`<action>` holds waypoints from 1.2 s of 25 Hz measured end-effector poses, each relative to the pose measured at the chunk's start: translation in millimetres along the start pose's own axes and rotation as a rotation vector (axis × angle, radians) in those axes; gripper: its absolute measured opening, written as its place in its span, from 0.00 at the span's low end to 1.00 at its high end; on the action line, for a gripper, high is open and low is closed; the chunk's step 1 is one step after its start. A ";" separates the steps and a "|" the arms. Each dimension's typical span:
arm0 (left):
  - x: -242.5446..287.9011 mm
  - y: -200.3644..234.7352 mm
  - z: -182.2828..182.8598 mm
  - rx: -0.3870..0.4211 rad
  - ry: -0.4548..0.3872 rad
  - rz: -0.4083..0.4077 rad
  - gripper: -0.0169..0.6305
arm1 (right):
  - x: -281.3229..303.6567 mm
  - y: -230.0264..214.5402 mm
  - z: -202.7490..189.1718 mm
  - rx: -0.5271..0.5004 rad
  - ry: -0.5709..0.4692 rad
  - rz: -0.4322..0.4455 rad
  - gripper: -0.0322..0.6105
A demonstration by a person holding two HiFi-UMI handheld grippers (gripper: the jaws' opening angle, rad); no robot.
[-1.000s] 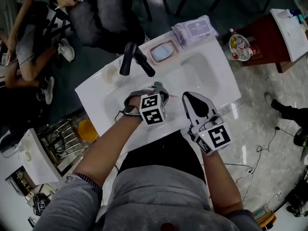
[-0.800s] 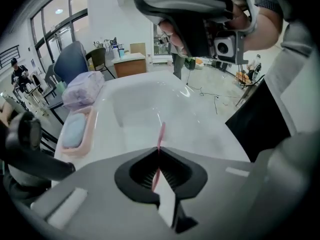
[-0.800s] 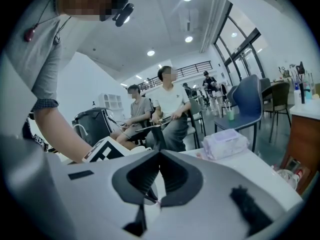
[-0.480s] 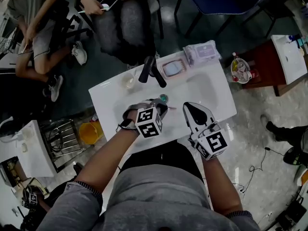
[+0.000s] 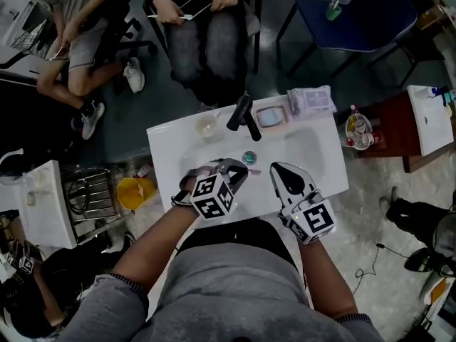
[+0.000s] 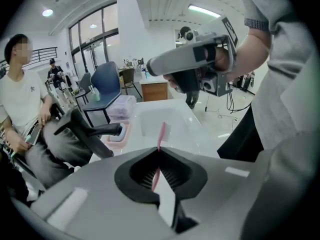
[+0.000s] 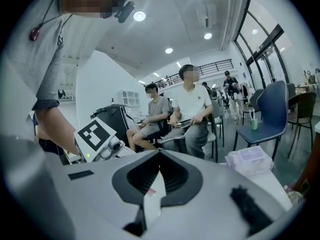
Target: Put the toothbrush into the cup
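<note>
The left gripper [image 5: 241,167] is clenched on the one thin pink toothbrush [image 6: 161,134], held above the white sink counter [image 5: 171,144] just near of the single small teal cup [image 5: 249,157], whose inside cannot be made out. The right gripper [image 5: 279,171] has its jaws pressed together on nothing, and one pink soap tray [image 5: 271,116] at the far edge holds a pale bar.

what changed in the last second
The head view has pulled back, so the sink looks smaller. The left gripper seems to have slipped slightly back from the cup, which now shows clear of its tip. It stays shut on the pink toothbrush; the right gripper stays shut and empty beside it.
</note>
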State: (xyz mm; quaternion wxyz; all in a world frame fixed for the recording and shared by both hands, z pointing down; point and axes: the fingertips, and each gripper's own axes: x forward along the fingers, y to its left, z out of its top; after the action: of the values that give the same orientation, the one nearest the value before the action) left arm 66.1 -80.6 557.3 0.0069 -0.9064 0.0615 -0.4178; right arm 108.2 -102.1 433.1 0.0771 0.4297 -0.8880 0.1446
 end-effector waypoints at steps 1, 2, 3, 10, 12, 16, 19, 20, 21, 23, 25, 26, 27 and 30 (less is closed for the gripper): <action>-5.7 1.1 1.6 -0.016 -0.023 0.009 0.05 | 1.4 2.1 0.5 -0.001 -0.002 0.005 0.07; -11.4 2.9 3.7 -0.034 -0.048 0.020 0.05 | 3.1 4.0 1.9 -0.007 -0.003 0.013 0.07; -17.4 5.3 6.1 -0.051 -0.075 0.034 0.05 | 5.3 5.9 4.1 -0.014 -0.005 0.022 0.07; -58.5 22.6 13.2 -0.132 -0.235 0.126 0.05 | 23.2 18.6 23.6 -0.044 -0.022 0.066 0.07; -69.2 26.7 12.3 -0.155 -0.268 0.147 0.05 | 28.5 20.5 29.9 -0.056 -0.029 0.076 0.07; -90.4 35.1 11.9 -0.221 -0.335 0.178 0.05 | 36.9 27.7 42.0 -0.066 -0.034 0.094 0.07; -107.4 45.8 18.6 -0.271 -0.418 0.207 0.05 | 44.1 32.9 47.0 -0.074 -0.038 0.111 0.07; -113.1 49.5 21.5 -0.283 -0.449 0.217 0.05 | 46.9 35.1 48.3 -0.077 -0.039 0.118 0.07; -118.7 52.5 23.9 -0.294 -0.480 0.225 0.05 | 49.8 37.8 49.3 -0.079 -0.040 0.125 0.07; -129.2 57.5 27.5 -0.316 -0.542 0.242 0.05 | 55.7 44.1 51.1 -0.083 -0.043 0.139 0.07; -138.0 62.5 29.5 -0.336 -0.593 0.262 0.05 | 61.8 49.7 53.3 -0.085 -0.049 0.151 0.07; -141.6 64.9 30.1 -0.345 -0.616 0.271 0.05 | 64.6 52.0 54.4 -0.085 -0.052 0.154 0.07; -144.7 67.0 30.4 -0.354 -0.636 0.279 0.05 | 67.1 53.9 55.3 -0.085 -0.056 0.157 0.07; -153.2 73.5 29.8 -0.389 -0.695 0.303 0.05 | 73.5 59.0 58.8 -0.083 -0.072 0.163 0.07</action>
State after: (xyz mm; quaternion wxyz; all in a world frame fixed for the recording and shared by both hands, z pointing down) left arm -17.6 -136.8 417.4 -0.0826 -0.9584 0.2659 -0.0622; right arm 15.6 -140.8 385.4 0.0510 0.3572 -0.9275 0.0979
